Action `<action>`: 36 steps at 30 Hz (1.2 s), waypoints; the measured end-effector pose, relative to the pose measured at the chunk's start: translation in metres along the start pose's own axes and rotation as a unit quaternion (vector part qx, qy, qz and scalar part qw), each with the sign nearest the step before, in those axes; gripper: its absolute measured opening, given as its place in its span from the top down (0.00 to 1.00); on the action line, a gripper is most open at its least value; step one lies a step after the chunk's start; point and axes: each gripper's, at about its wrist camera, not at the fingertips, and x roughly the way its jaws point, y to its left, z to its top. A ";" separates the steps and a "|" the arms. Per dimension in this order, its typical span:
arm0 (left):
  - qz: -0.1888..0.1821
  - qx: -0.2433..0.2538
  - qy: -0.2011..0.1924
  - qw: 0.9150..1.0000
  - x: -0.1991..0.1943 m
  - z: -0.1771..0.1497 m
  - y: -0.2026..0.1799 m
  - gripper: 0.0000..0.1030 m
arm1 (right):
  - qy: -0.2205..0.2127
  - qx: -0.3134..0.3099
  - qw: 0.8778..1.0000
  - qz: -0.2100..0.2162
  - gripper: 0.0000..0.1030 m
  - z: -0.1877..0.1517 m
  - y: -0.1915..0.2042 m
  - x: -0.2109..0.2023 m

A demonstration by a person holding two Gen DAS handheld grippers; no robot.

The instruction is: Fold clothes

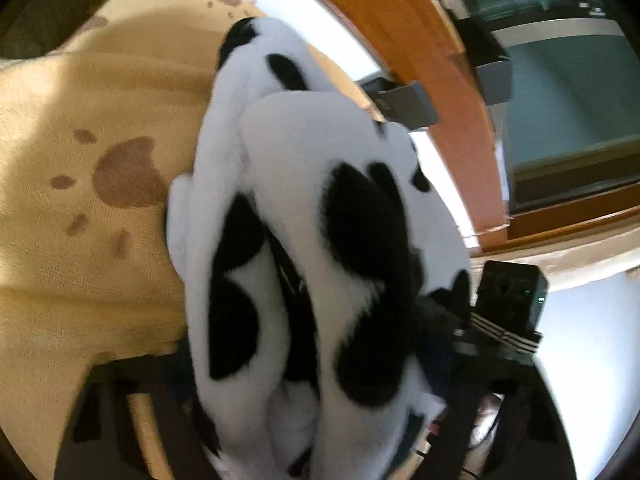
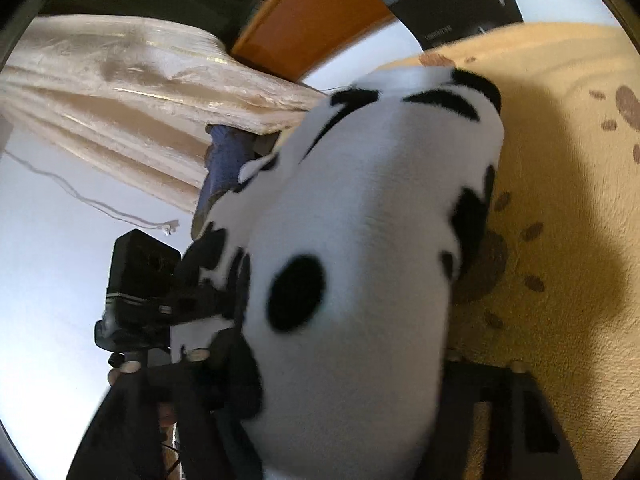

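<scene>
In both wrist views a fluffy white garment with black cow-like patches [image 1: 304, 240] fills the middle and hides nearly everything close to the cameras. The fingers of the left claw [image 1: 296, 392] are buried under the fleece; only dark frame parts show at the lower edge, so I cannot tell whether the jaws are wide, narrow or clamped, though the fabric bunches right where they would meet. The same holds for the right claw [image 2: 344, 420]: its dark frame shows on either side of the cloth, the fingertips are covered, and its grip cannot be read. What kind of garment it is stays unclear, since no sleeve, collar or hem can be made out.

The garment hangs or drapes over a cream blanket with brown paw prints [image 1: 92, 168], which lies beneath and beside it; whether the far end touches the blanket is hard to judge. In the right view the other claw's black camera block [image 2: 140, 276] sits left of the fleece, partly behind it. A pale pleated curtain [image 2: 132, 92] and an orange-brown wooden frame [image 1: 404, 40] curve along the edge, cut off by the fisheye rim. A thin white cord [image 2: 92, 200] hangs on the white wall.
</scene>
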 end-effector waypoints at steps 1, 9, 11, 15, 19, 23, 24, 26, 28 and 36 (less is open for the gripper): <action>-0.002 0.004 -0.004 1.000 -0.004 -0.001 -0.003 0.30 | -0.004 -0.007 1.000 0.000 0.45 0.000 0.003 -0.002; -0.050 0.015 -0.044 0.998 -0.051 -0.009 -0.021 0.34 | -0.038 -0.029 0.998 0.041 0.48 0.003 0.032 -0.027; -0.053 0.018 -0.056 0.997 -0.070 -0.015 -0.023 0.34 | -0.041 -0.042 0.997 0.049 0.48 0.004 0.046 -0.030; -0.050 0.016 -0.096 0.994 -0.129 -0.032 -0.015 0.34 | -0.031 -0.081 0.994 0.068 0.48 0.001 0.088 -0.019; -0.032 -0.005 -0.140 0.990 -0.191 -0.058 0.013 0.34 | -0.008 -0.126 0.988 0.092 0.48 -0.007 0.139 0.008; -0.010 -0.041 -0.186 0.982 -0.252 -0.091 0.055 0.34 | 0.029 -0.167 0.979 0.114 0.48 -0.022 0.189 0.053; -0.005 -0.052 -0.196 0.979 -0.264 -0.099 0.067 0.34 | 0.040 -0.176 0.976 0.118 0.48 -0.027 0.201 0.067; 0.005 -0.073 -0.217 0.974 -0.286 -0.113 0.091 0.34 | 0.060 -0.195 0.971 0.125 0.48 -0.037 0.224 0.095; 0.013 -0.092 -0.230 0.969 -0.291 -0.120 0.111 0.33 | 0.079 -0.215 0.965 0.127 0.48 -0.048 0.243 0.123; 0.018 -0.145 -0.255 0.956 -0.292 -0.142 0.187 0.32 | 0.135 -0.271 0.948 0.094 0.48 -0.083 0.264 0.210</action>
